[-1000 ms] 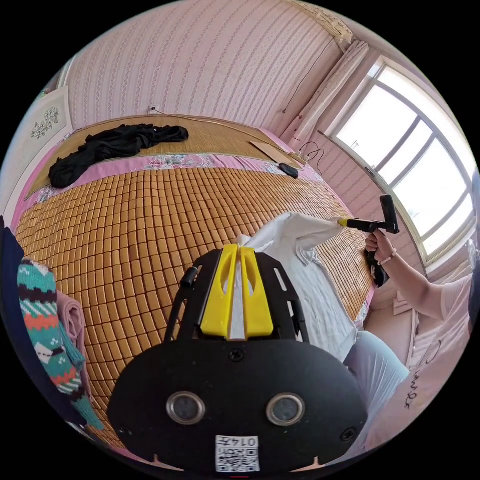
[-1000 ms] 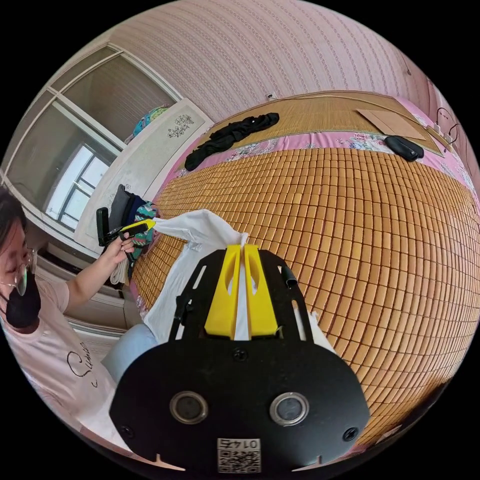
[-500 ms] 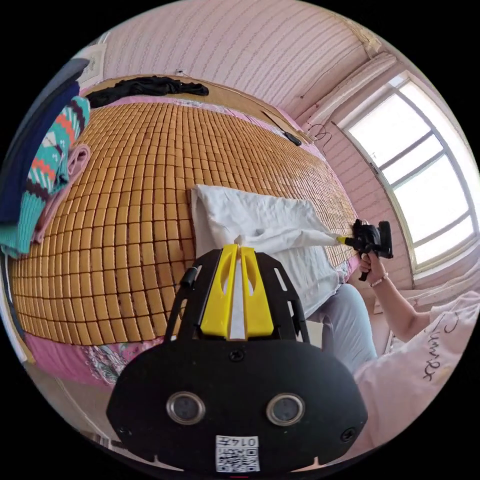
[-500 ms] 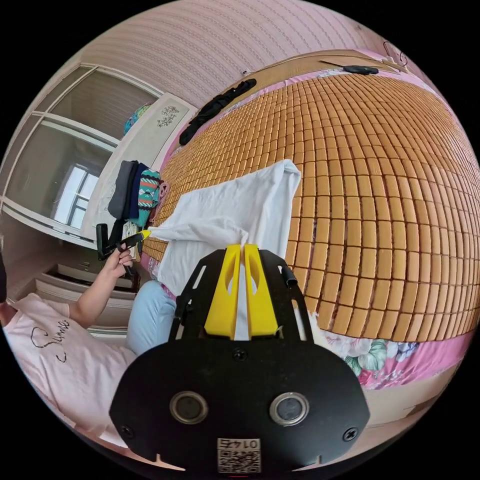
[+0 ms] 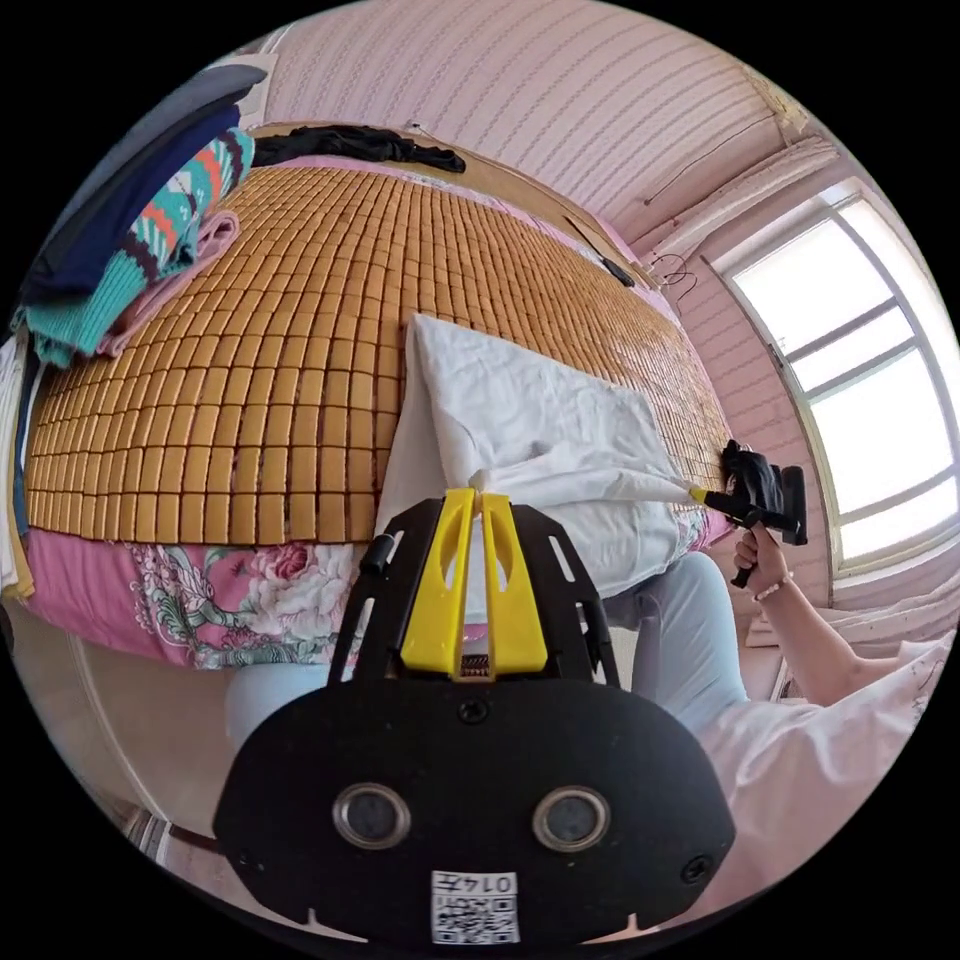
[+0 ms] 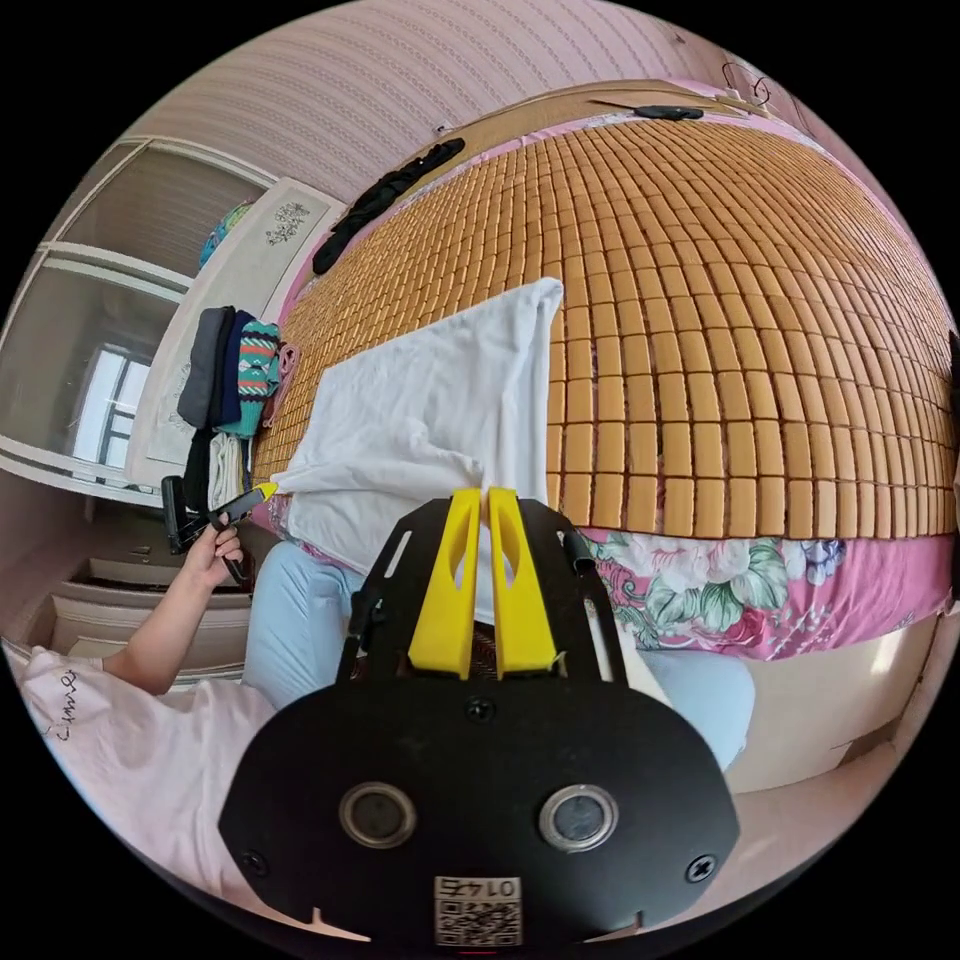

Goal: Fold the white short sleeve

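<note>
A white shirt (image 6: 440, 400) lies spread on a bed (image 6: 750, 330) covered by a bamboo-tile mat, its near edge lifted. The right gripper (image 6: 484, 494) — yellow jaws closed — pinches one corner. The left gripper (image 6: 262, 490), held in a hand (image 6: 210, 555), clamps the other corner. Folded clothes (image 6: 235, 385) are stacked at the bed's left edge — a black garment (image 6: 385, 195) lies far back.

Left gripper (image 5: 478, 492) and right gripper (image 6: 482, 492) — both clamped, held apart.
</note>
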